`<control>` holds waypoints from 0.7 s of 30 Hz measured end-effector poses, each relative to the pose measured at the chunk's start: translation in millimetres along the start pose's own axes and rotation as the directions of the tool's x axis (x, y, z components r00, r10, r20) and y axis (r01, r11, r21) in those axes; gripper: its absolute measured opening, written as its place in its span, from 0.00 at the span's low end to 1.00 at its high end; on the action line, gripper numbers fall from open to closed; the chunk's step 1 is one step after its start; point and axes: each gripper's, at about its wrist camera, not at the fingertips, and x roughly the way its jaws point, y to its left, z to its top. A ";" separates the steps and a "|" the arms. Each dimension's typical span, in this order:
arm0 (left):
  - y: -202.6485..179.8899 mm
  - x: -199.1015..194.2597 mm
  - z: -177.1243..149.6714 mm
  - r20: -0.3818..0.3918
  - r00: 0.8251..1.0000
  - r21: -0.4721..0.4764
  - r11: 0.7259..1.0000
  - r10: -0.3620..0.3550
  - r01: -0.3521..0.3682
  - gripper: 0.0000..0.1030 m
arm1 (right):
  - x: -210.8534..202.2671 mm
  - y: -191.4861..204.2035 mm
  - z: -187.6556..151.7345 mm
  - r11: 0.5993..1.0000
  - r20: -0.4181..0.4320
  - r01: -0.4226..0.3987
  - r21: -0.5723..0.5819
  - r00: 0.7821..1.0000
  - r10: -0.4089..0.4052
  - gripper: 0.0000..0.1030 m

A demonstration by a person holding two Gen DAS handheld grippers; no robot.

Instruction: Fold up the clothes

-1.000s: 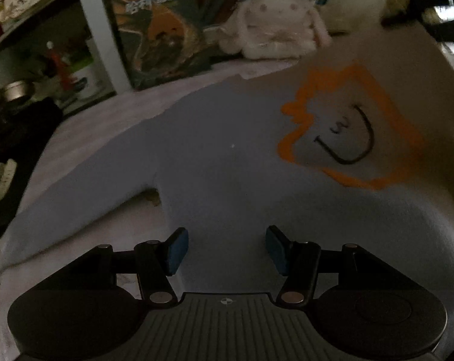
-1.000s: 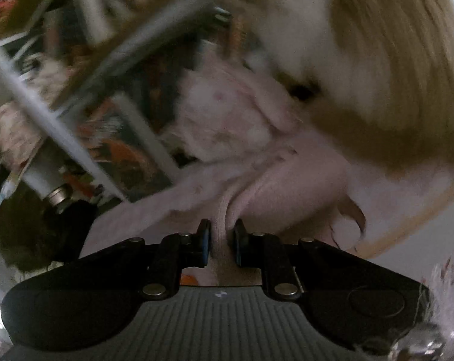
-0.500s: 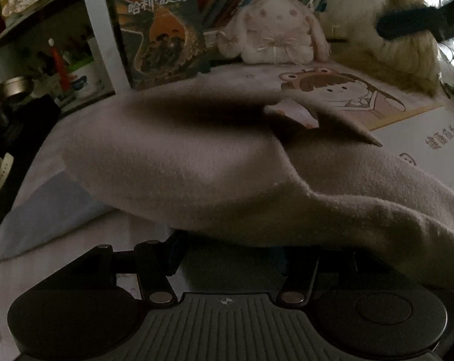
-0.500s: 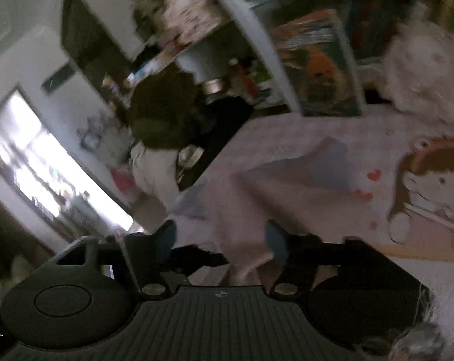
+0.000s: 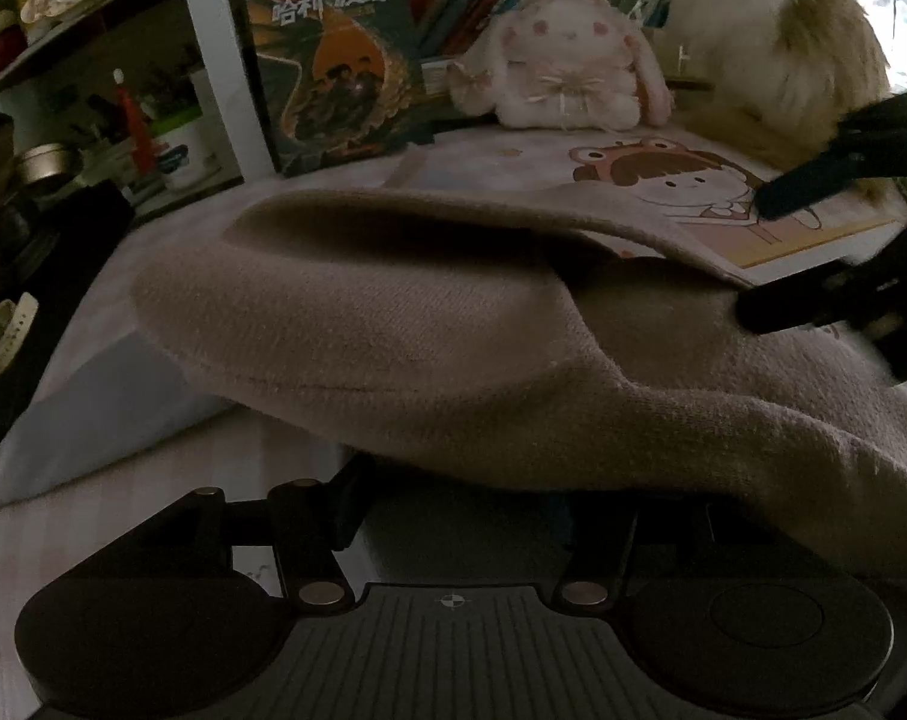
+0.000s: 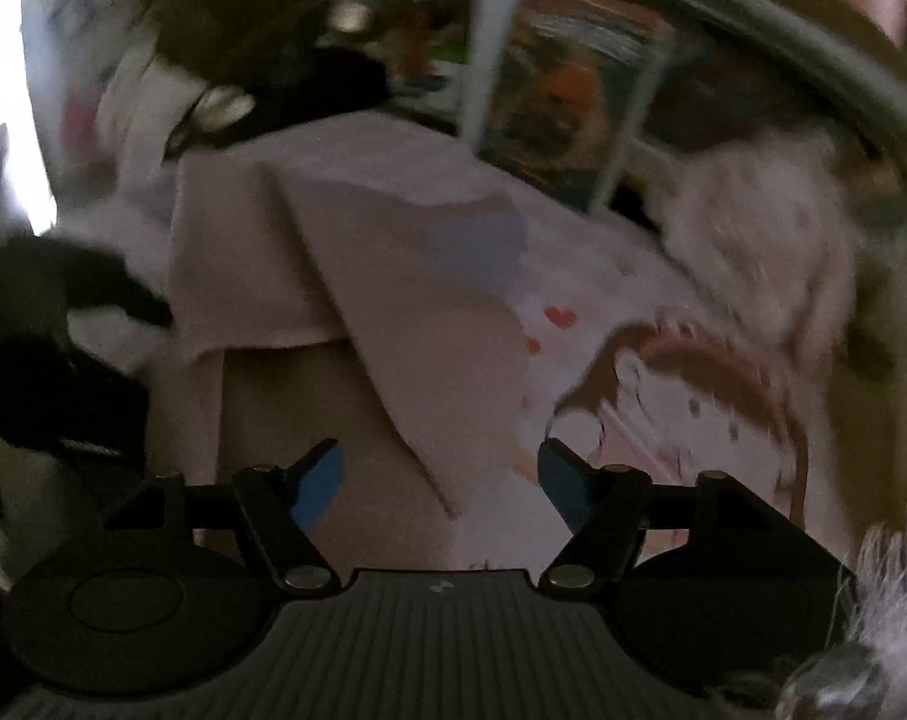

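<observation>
A: Left gripper (image 5: 459, 498) mostly buried under a fold of the beige garment (image 5: 393, 336); fingertips hidden, so can't tell if apart or clamped.

B: Same garment (image 6: 357, 276) from the right wrist view; lying folded over on the pink sheet (image 6: 573, 276), blue patch (image 6: 477, 246) peeking out at the far edge. Right gripper (image 6: 441, 474) spread wide, blue pads (image 6: 318, 480) gripping nothing, hovering over the cloth's near corner.

A: Also showing in the left view as a dark shape (image 5: 843, 180) at the right edge. Plush bunny (image 5: 564, 69) and big book (image 5: 327, 66) behind; cartoon print (image 5: 681, 180) on the sheet beside the garment.
</observation>
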 end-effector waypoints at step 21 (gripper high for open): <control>-1.6 2.1 6.8 -0.036 0.999 0.017 1.000 -0.003 0.004 0.57 | -157.6 -209.6 -49.4 0.703 -0.217 0.604 0.375 0.795 -0.567 0.04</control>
